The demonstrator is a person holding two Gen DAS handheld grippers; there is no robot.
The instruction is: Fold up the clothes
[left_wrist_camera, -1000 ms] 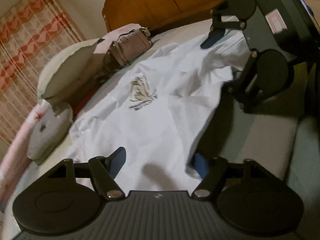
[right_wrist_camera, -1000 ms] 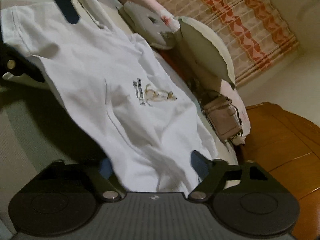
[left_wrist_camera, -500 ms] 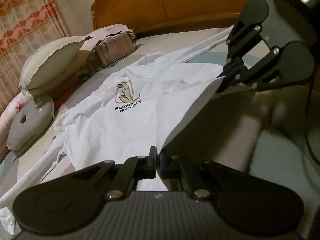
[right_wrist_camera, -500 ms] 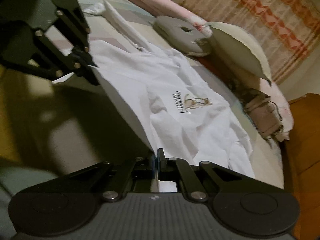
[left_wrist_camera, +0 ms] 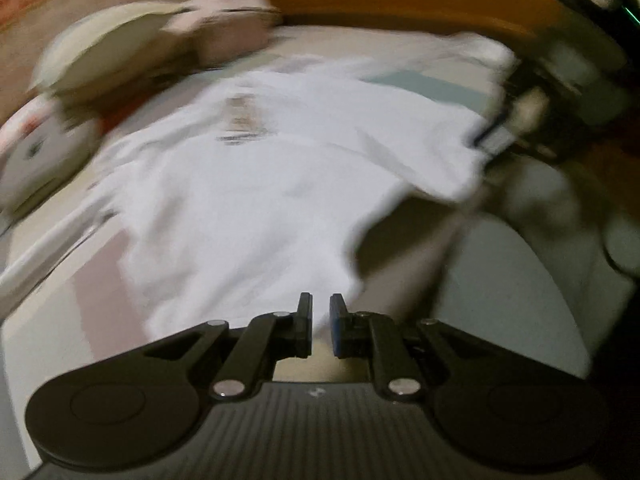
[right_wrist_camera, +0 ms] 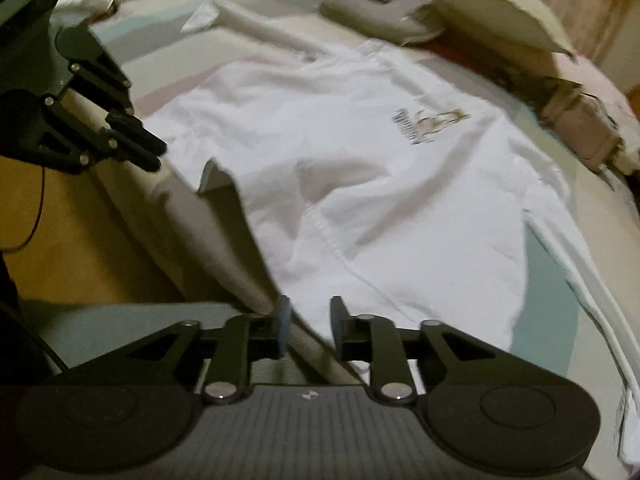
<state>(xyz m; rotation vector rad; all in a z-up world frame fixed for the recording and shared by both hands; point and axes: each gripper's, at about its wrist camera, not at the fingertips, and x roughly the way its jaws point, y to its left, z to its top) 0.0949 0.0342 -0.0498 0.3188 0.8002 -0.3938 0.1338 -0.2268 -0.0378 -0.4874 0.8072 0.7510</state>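
On the bed point(right_wrist_camera: 560, 300) lies a white T-shirt point(right_wrist_camera: 340, 152). My left gripper point(left_wrist_camera: 320, 322) and right gripper point(right_wrist_camera: 308, 322) each have 2 fingers a little apart, holding nothing.

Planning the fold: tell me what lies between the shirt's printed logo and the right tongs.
Only the white shirt itself, with a hem seam crossing it, per the right wrist view; right tongs.

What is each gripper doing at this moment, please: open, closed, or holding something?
Left gripper: open by a narrow gap, holding nothing; the white shirt lies just ahead.
Right gripper: open, holding nothing, at the shirt's near edge.
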